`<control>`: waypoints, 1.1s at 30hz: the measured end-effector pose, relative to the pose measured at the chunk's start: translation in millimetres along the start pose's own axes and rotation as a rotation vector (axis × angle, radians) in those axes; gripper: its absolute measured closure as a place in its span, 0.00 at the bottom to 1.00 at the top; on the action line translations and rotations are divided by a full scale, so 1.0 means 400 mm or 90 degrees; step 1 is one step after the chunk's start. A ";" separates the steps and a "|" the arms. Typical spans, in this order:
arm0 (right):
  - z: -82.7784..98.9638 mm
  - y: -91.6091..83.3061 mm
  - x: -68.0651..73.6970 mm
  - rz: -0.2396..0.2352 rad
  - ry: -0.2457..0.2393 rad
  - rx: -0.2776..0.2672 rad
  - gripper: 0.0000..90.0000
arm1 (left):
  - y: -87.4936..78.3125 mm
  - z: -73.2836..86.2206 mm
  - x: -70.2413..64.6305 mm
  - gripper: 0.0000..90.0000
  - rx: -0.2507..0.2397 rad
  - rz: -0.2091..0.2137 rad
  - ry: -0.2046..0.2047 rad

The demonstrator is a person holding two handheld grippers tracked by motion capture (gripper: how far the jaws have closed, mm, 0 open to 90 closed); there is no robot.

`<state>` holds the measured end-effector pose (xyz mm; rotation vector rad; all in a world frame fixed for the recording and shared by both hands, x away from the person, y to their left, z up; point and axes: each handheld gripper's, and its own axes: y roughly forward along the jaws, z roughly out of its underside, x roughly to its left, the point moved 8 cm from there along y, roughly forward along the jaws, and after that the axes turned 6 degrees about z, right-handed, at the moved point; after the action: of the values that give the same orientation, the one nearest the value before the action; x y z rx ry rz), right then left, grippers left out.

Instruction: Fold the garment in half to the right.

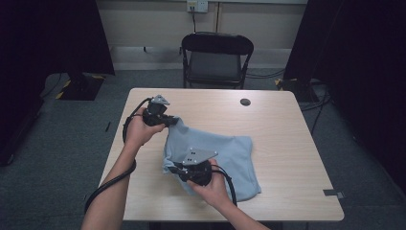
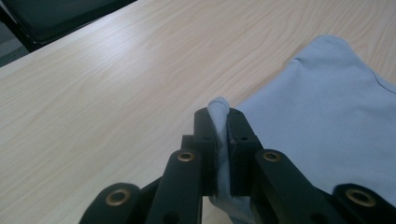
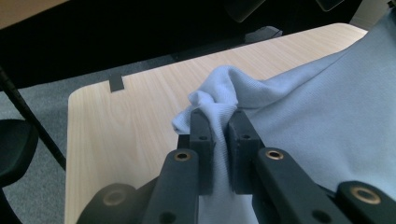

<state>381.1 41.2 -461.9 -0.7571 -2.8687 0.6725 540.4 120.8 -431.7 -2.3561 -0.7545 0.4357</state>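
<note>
Between the two hand-held grippers lies a pale blue garment (image 1: 215, 153), rumpled on the wooden surface (image 1: 287, 143). The left hand-held gripper (image 1: 168, 120) has its jaws pinched on a fold at the cloth's far corner, and the right hand-held gripper (image 1: 173, 168) is clamped on a bunched edge at the near side. Both grips look secured, so the pick-up seems done; spreading or folding the garment, most of which trails away to the right of both, appears yet to come.

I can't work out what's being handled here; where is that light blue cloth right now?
In the high view the light blue cloth lies on the wooden table, left of centre, with the left gripper pinching its far corner and the right gripper its near-left edge.
</note>
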 end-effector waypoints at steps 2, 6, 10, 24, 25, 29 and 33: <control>-0.003 -0.002 -0.001 -0.002 0.005 -0.002 0.92 | -0.001 -0.001 0.001 0.94 0.000 0.000 0.000; -0.008 -0.004 -0.001 -0.003 0.005 -0.005 0.92 | -0.003 0.003 0.003 0.94 0.003 0.000 -0.001; -0.010 -0.004 0.003 -0.005 -0.001 -0.004 0.92 | -0.005 0.003 0.001 0.94 0.000 0.004 -0.006; -0.031 0.005 0.012 -0.021 0.007 -0.021 0.92 | -0.027 -0.013 0.002 0.94 0.004 0.002 0.000; -0.031 0.006 0.014 -0.023 0.006 -0.020 0.92 | -0.028 -0.014 0.002 0.94 0.000 0.004 -0.001; -0.038 0.008 0.016 -0.025 0.003 -0.021 0.92 | -0.030 -0.012 0.004 0.94 -0.004 0.005 -0.004; -0.047 0.010 0.018 -0.028 0.006 -0.024 0.92 | -0.036 -0.015 0.005 0.94 -0.004 0.005 -0.007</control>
<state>380.3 55.3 -447.0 -0.6985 -2.8885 0.6099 539.0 128.5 -417.9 -2.3655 -0.7521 0.4505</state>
